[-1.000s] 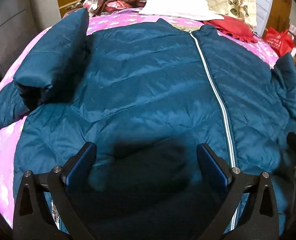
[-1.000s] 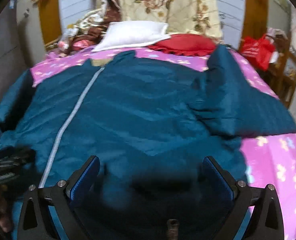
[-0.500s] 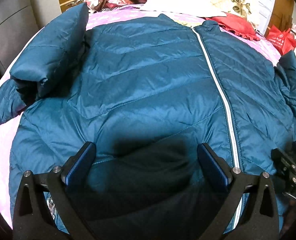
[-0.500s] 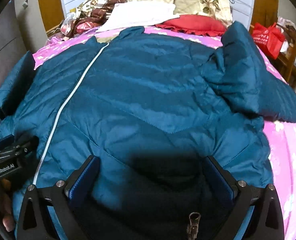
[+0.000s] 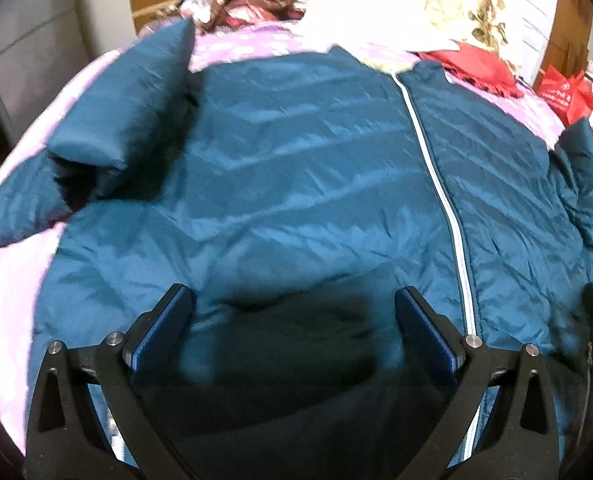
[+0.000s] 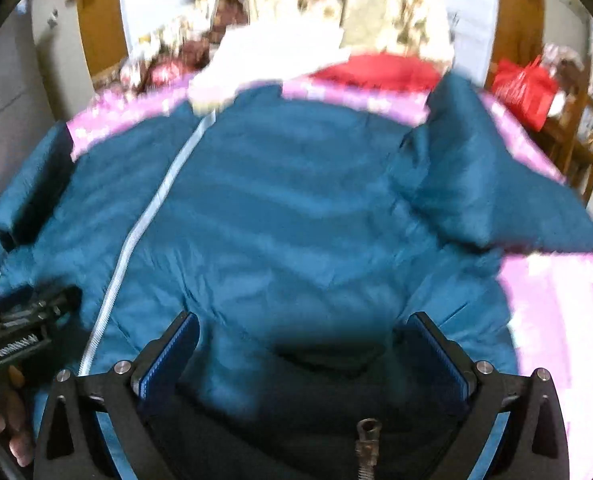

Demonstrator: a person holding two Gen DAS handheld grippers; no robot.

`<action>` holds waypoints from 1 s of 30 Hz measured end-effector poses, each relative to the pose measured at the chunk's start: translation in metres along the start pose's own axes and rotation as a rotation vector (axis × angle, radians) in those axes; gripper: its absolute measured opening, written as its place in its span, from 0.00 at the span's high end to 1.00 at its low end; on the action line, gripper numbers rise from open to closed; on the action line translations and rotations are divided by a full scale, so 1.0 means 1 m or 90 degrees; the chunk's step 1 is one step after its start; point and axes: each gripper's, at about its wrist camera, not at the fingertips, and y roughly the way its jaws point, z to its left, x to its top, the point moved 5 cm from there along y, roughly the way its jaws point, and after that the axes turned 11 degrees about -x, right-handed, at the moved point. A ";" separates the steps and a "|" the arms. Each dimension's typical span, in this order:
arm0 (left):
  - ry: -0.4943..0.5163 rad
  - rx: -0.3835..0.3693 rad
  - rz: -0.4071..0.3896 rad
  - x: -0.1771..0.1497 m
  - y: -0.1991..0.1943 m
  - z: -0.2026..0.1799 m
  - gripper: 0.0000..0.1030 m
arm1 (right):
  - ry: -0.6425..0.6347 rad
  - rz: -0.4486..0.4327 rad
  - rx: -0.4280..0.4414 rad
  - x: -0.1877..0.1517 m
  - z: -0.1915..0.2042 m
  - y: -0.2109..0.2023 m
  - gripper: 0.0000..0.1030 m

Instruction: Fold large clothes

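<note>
- Nearest: left gripper (image 5: 294, 326) and right gripper (image 6: 304, 354), both spread wide and grasping nothing, poised over the jacket's hem.
- Just ahead of both: teal jacket (image 5: 304, 184), flat on the pink bedspread (image 6: 556, 312), long axis along the white zipper (image 5: 444, 200) and away from the grippers.
- Either side of the zipper: one gripper each, about equally near.
- Beyond: sleeves bunched at the shoulders, pillows past the collar.

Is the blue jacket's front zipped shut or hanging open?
Zipped shut. The pale zipper runs unbroken from collar toward hem, joining both panels of the jacket, which lies front up on the pink bedspread.
</note>
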 end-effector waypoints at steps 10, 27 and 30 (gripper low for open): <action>0.038 0.028 -0.082 0.012 -0.027 -0.006 0.00 | 0.052 -0.069 0.004 0.013 -0.015 -0.023 0.00; 0.038 0.017 -0.079 0.010 -0.032 -0.010 0.00 | 0.049 -0.056 -0.014 0.009 -0.015 -0.018 0.00; 0.035 0.017 -0.078 0.010 -0.032 -0.010 0.00 | 0.049 -0.057 -0.016 0.009 -0.015 -0.018 0.00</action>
